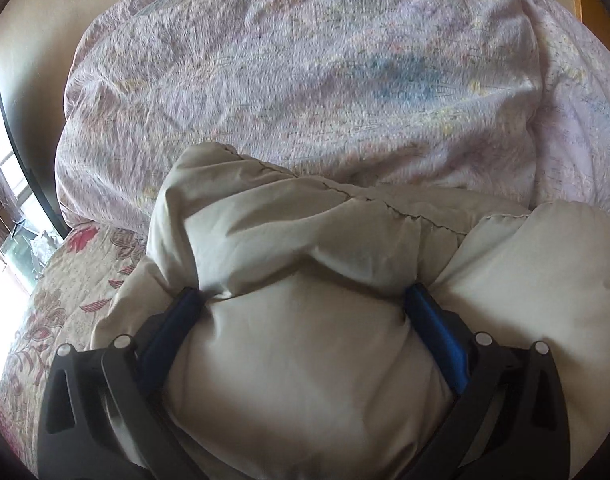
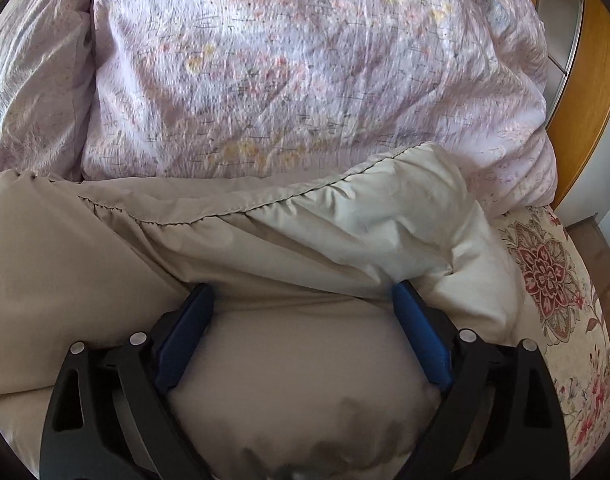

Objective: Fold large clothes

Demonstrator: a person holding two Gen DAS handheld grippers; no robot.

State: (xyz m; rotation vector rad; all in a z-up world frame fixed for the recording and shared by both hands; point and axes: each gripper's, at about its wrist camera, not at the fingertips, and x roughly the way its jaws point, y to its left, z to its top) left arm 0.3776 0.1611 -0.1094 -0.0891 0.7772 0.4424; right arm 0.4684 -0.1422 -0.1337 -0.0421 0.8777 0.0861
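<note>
Beige padded garment (image 1: 305, 360) bulges between blue pads (image 1: 433, 332) of left gripper (image 1: 303, 296), jaws wide, clamped on thick fold; garment on floral bedspread (image 1: 45, 320), pink quilt (image 1: 305, 80) behind.
Right wrist view: right gripper (image 2: 301, 292) likewise spread wide, squeezing garment bulge; wooden wardrobe (image 2: 585, 100) at right edge.

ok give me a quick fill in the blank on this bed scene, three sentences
1. The puffy garment bulging between the claw pads is ____ in colour.
2. Beyond it lies a crumpled duvet that is pale ____.
3. The bedspread under both carries a ____ pattern.

Missing words: beige; pink; floral
</note>
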